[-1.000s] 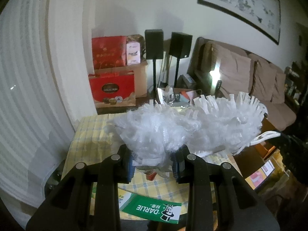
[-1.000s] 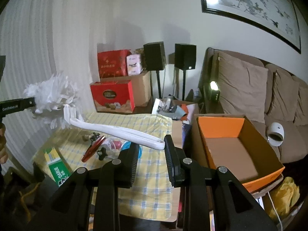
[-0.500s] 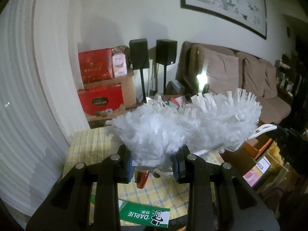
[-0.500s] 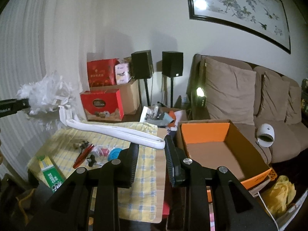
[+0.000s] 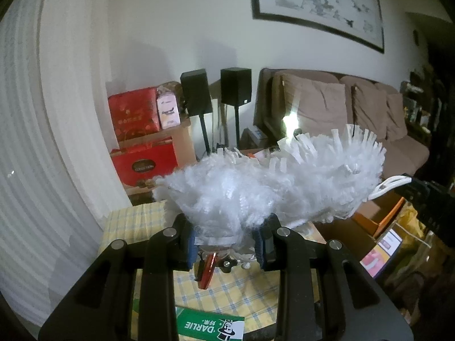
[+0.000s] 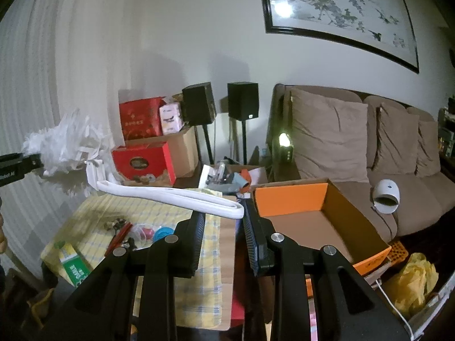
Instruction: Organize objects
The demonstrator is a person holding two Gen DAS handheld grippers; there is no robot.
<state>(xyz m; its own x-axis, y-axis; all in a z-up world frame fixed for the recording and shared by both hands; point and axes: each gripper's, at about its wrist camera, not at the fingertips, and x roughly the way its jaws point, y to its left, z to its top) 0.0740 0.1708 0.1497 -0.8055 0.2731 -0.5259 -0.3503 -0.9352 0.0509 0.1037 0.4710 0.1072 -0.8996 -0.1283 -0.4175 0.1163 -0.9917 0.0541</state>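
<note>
Two tongs (image 5: pixel 226 244), perhaps one duster (image 5: pixel 256 187).

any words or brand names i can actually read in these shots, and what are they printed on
"DARLIE", upside down in the left wrist view: green box on the checked cloth.
"Robot.AI", first letters cut off at the frame edge: left gripper.
Oval gold label on the lower red box: too blurred to read.
Gold characters on the upper red box: too blurred.
Print on the pink pack: too small.
</note>
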